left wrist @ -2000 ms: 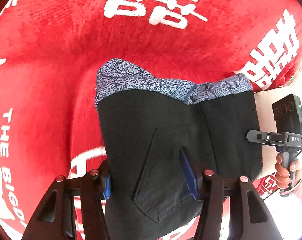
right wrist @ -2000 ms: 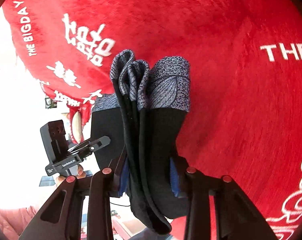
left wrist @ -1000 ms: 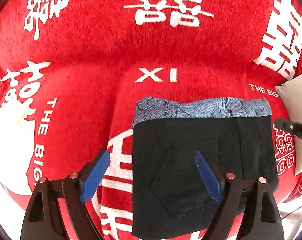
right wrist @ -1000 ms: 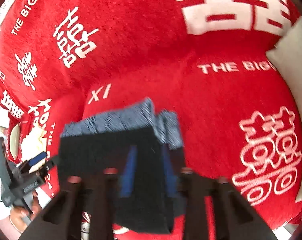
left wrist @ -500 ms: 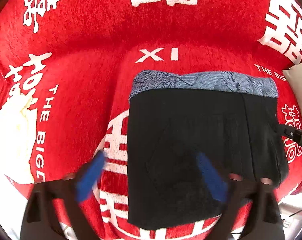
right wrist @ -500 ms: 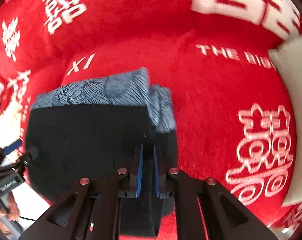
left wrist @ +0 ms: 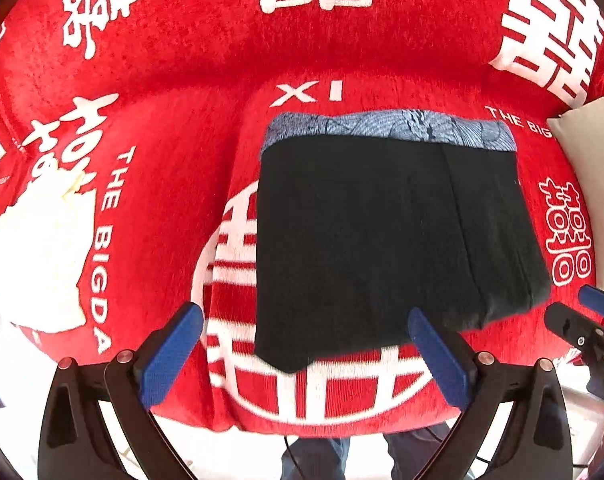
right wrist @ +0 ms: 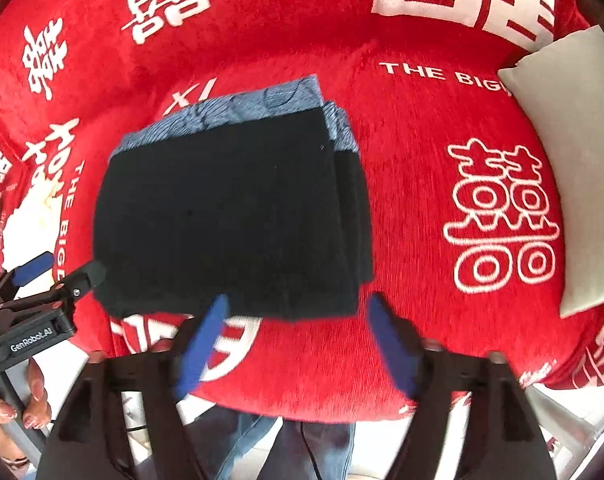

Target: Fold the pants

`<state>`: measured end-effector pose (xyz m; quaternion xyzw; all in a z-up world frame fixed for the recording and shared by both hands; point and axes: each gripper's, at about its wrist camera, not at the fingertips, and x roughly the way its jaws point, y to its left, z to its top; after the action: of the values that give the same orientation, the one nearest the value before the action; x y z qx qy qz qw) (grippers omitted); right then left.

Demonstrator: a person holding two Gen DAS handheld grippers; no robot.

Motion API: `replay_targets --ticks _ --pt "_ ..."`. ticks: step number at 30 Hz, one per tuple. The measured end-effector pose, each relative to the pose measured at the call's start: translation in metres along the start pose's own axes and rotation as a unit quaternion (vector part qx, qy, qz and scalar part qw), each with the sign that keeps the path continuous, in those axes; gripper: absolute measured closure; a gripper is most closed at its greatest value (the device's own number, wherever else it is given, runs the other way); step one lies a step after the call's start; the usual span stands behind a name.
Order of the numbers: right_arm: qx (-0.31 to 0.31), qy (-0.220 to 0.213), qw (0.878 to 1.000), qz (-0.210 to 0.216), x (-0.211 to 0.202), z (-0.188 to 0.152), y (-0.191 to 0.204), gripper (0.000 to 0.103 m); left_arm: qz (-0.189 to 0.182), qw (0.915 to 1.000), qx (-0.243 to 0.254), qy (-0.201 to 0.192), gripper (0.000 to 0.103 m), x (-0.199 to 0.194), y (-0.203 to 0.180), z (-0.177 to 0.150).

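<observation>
Across a red plush blanket (left wrist: 173,92) printed with large white characters, the folded pants (left wrist: 366,232) are laid flat as a compact black rectangle. Seen from the left wrist, the bundle fills the centre, with its blue patterned waistband (left wrist: 390,128) along the 12 o'clock edge. A pale cushion (right wrist: 566,168) lies at 3 o'clock in the right wrist view, well apart from the bundle.

The left claw (left wrist: 302,352) is spread wide at 6 o'clock, with nothing gripped; only the bundle's near edge shows between its blue pads (left wrist: 169,356). The right claw (right wrist: 297,344) has just been opening and is also released, with bare blanket between its pads, just below the bundle's near right corner.

The fold is judged to be essentially finished, and the step in hand is a clean withdrawal. Both claws are best lifted clear with the jaws kept wide, so that no pad snags a layer. At 3 o'clock the stacked layers (right wrist: 354,200) sit slightly stepped; that edge could be squared with a light press.
</observation>
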<state>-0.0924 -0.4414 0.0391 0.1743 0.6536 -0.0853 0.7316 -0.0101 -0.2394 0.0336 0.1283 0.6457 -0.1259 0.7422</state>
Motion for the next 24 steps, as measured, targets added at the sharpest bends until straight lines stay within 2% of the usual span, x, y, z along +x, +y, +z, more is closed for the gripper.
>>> replay_targets --ticks 3,5,6,11,24 --pt "-0.005 -0.003 1.000 -0.011 -0.012 -0.007 0.010 0.017 -0.005 1.0000 -0.001 0.008 0.000 -0.009 0.000 -0.008" --pt "-0.007 -0.007 1.000 -0.020 -0.018 -0.008 0.017 0.009 0.000 0.9999 -0.001 0.010 0.000 -0.015 -0.001 -0.013" --pt "-0.008 -0.010 1.000 -0.025 -0.021 -0.008 0.020 0.000 0.002 0.9999 0.000 0.011 0.000 -0.018 -0.001 -0.015" --pt "-0.015 -0.017 0.998 -0.056 -0.034 -0.010 0.030 0.000 0.006 0.9999 0.005 0.015 0.000 -0.035 -0.002 -0.026" --pt "-0.030 -0.008 0.996 -0.079 -0.052 -0.015 0.044 0.000 0.025 0.9994 0.022 0.013 0.000 -0.057 -0.004 -0.039"
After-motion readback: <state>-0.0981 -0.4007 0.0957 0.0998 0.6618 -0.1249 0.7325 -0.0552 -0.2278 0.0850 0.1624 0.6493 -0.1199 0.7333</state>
